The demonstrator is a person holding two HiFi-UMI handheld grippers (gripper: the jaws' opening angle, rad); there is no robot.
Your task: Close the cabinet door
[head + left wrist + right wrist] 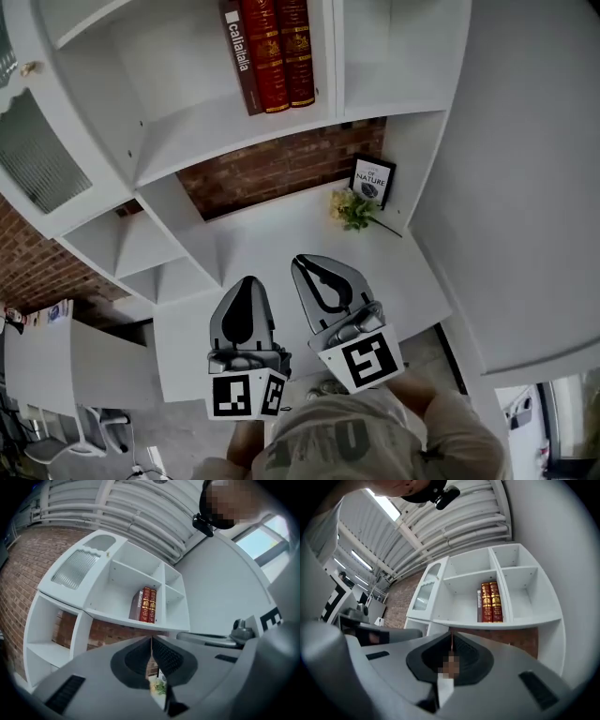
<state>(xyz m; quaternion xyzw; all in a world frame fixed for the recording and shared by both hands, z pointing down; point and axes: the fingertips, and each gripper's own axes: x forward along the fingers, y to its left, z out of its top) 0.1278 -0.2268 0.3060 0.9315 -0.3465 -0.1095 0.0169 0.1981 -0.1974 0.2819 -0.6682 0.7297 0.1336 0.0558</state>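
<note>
The white cabinet door with a ribbed frosted-glass panel (56, 155) is sitting at the upper left of the tall white shelf unit (216, 131). It is appearing to lie flat against the unit's front. Its small round knob (33, 67) is lying at the edge just beside the open compartment holding 3 upright books (277, 47), 2 red and 1 brown. In the left gripper view the cabinet door (79, 566) is also looking level with the shelf front. The closing is therefore probably done, though no view is showing whether the door is fully seated.

Both tools are hanging low, near the person's body and well apart from the door, above the white bench (272, 234). The left hand-held gripper (247, 281) is pressing its jaws together on nothing, and its own view (151, 641) is showing the tips meeting. The right hand-held gripper (302, 264) is likewise pressed together and empty (451, 637).

A small bunch of pale flowers (354, 208) and a small dark book (372, 180) are standing at the back of the bench, untouched.

A broad plain white surface (525, 187) is filling the right side. I cannot tell whether it is a wall or another panel. Judging by the door's position, little or nothing is remaining.
</note>
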